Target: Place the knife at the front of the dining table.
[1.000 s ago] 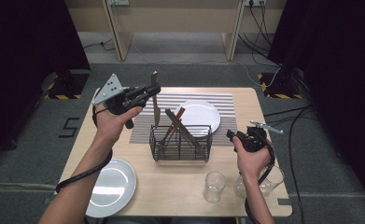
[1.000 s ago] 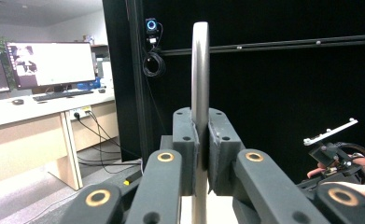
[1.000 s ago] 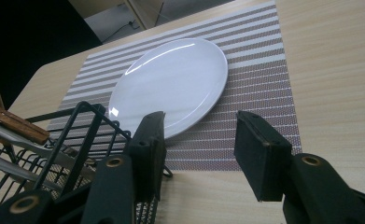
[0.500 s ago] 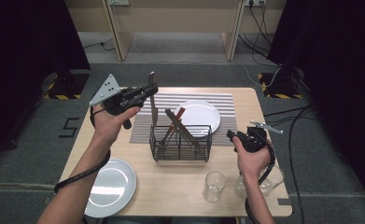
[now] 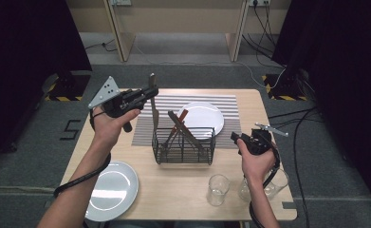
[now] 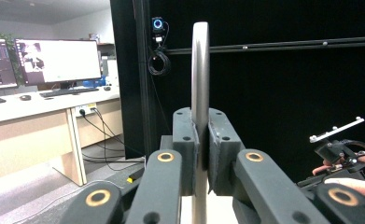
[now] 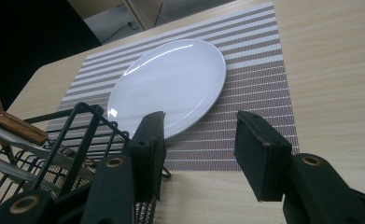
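In the high view, the left gripper (image 5: pixel 151 93) holds a table knife (image 5: pixel 153 107) upright above the wire basket (image 5: pixel 184 146), at about ten o'clock from it; the knife seems lifted out, with placing left. More utensils lean in the basket.

In the left gripper view, the jaws pinch the knife's metal handle (image 6: pixel 200 84).

In the right gripper view, the right gripper (image 7: pixel 200 149) has its jaws spread, holding nothing, facing the white plate (image 7: pixel 171 79) on the striped mat (image 7: pixel 259 60). Nothing blocks the plate.

Wire basket (image 5: pixel 184 146) w/ utensils is sitting mid-table, blocking straight passage btwn grippers. Two glasses (image 5: pixel 217 189) are crowding the near right edge. Bare wood is lying open btwn basket and near-left plate (image 5: pixel 112 190); striped mat (image 5: pixel 230 102) carrying far plate (image 5: pixel 203 118).
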{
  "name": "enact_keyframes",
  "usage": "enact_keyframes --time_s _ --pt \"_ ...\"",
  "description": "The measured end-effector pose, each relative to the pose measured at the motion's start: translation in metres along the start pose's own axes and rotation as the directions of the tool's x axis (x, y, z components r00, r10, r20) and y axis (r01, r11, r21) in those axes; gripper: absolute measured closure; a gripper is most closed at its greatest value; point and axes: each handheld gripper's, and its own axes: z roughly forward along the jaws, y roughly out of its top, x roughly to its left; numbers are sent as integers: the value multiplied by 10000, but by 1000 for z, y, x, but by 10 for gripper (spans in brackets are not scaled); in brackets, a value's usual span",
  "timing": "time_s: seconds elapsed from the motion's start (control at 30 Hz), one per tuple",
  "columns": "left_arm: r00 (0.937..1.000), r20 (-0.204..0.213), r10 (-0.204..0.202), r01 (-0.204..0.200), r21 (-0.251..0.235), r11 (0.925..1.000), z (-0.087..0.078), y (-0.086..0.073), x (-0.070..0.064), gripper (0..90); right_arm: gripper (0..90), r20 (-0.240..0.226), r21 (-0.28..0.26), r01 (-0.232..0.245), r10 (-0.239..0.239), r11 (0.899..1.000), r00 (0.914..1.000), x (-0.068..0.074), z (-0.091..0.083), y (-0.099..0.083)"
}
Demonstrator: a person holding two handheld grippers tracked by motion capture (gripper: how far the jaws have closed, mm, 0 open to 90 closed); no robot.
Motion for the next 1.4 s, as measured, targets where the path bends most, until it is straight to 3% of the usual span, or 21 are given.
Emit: enact_keyframes --time_s 1.4 --pt "9994 -304 -170 174 129 9998 -14 -10 10 833 527 20 -16 11 -11 10000 10000 0 0 0"
